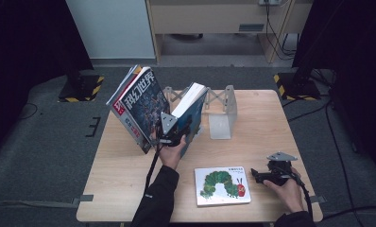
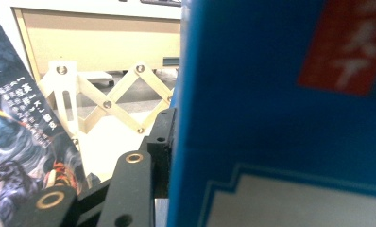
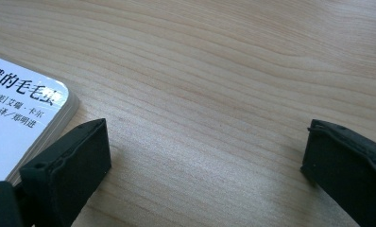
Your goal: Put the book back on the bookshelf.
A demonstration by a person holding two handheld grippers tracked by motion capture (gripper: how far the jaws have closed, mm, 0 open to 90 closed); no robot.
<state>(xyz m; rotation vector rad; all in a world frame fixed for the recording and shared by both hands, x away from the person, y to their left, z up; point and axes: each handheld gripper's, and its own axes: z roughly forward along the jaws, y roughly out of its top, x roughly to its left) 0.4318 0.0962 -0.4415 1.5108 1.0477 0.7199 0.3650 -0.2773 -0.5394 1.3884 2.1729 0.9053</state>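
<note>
Blue book [image 1: 192, 111] leans tilted in the rack [image 1: 222, 106] beside the magazines [image 1: 138, 106], pinched by the left gripper [image 1: 173, 136], likely to stand it; right gripper [image 1: 259, 176], jaws spread, waits by the picture book [image 1: 221, 185]

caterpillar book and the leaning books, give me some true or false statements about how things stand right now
1. The caterpillar picture book lies flat on the table. True.
2. The right tongs are shut on the caterpillar picture book. False: their jaws stand wide apart over bare wood beside its corner.
3. The left tongs are at the blue book. True: the left gripper view shows a jaw against its cover.
4. The science fiction magazine lies flat. False: it leans tilted, propped up.
5. The expanding metal bookend rack stands behind the leaning books. True.
</note>
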